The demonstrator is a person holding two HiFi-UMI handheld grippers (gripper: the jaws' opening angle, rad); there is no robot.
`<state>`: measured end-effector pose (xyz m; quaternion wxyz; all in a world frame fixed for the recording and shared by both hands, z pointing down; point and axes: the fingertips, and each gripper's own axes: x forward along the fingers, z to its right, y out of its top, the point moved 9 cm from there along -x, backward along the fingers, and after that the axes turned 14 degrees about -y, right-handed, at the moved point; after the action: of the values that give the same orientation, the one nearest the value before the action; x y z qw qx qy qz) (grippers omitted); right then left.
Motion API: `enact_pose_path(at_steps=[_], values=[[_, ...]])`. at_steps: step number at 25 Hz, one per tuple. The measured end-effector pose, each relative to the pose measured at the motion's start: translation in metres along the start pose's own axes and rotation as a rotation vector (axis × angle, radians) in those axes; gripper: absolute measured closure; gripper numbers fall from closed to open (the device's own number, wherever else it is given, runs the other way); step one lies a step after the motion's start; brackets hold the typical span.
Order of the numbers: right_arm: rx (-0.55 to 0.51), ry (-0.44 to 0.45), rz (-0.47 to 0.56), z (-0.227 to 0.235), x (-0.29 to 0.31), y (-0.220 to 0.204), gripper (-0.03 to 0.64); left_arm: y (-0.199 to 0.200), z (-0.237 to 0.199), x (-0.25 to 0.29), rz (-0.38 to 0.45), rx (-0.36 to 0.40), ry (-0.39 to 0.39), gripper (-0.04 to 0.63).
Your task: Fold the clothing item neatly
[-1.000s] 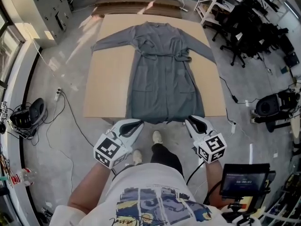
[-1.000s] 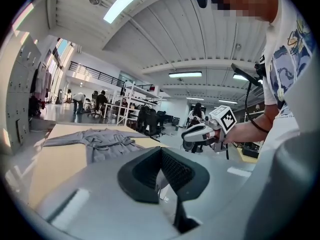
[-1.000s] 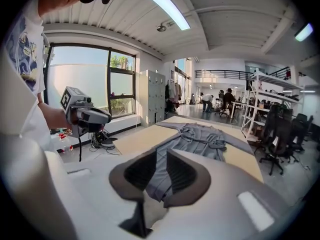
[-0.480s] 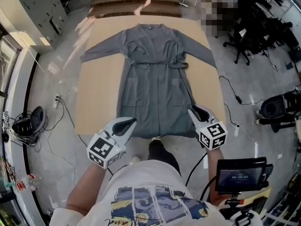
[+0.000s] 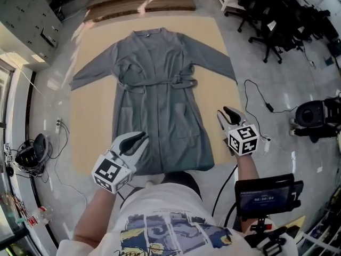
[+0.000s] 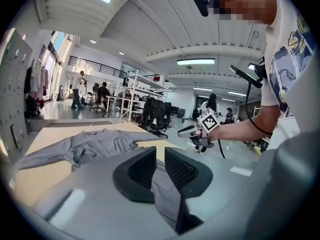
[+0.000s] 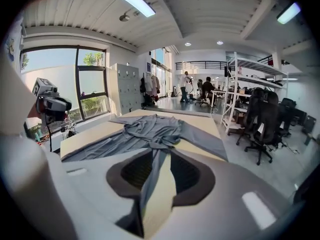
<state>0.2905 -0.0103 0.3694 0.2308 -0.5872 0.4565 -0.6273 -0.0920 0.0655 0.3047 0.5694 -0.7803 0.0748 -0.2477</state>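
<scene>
A grey robe (image 5: 160, 105) lies flat on the tan table (image 5: 90, 121), sleeves spread and belt tied at the waist. My left gripper (image 5: 139, 138) hovers over the robe's lower left part, near the hem. Its jaws have just been opening and stand a narrow gap apart, with nothing between them (image 6: 160, 154). My right gripper (image 5: 229, 112) is over bare table just right of the skirt's edge. Its jaws have also just been opening and hold nothing (image 7: 161, 156). The robe (image 6: 95, 144) (image 7: 150, 126) shows beyond both sets of jaws.
Black office chairs (image 5: 277, 15) stand right of the table and cables (image 5: 256, 97) trail on the floor there. Stacked boards (image 5: 138, 1) lie beyond the far end. A black device (image 5: 26, 153) sits on the floor at left. A screen (image 5: 266, 196) hangs by my right arm.
Both grippers have moved forward from in front of the table's near edge to over the table. The left is now above the robe's hem area, the right beside its right edge.
</scene>
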Motion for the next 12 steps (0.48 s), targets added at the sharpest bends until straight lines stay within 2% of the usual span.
enact_pose_path(at_steps=[6,12], values=[[0.089,-0.067,-0.043,0.074,0.046,-0.012,0.517,0.017,-0.018,0.041,-0.030,-0.012,0.004,0.529],[0.114,-0.118,-0.086,0.133,0.094,-0.019,0.517,0.026,-0.039,0.077,-0.061,-0.027,0.004,0.529]])
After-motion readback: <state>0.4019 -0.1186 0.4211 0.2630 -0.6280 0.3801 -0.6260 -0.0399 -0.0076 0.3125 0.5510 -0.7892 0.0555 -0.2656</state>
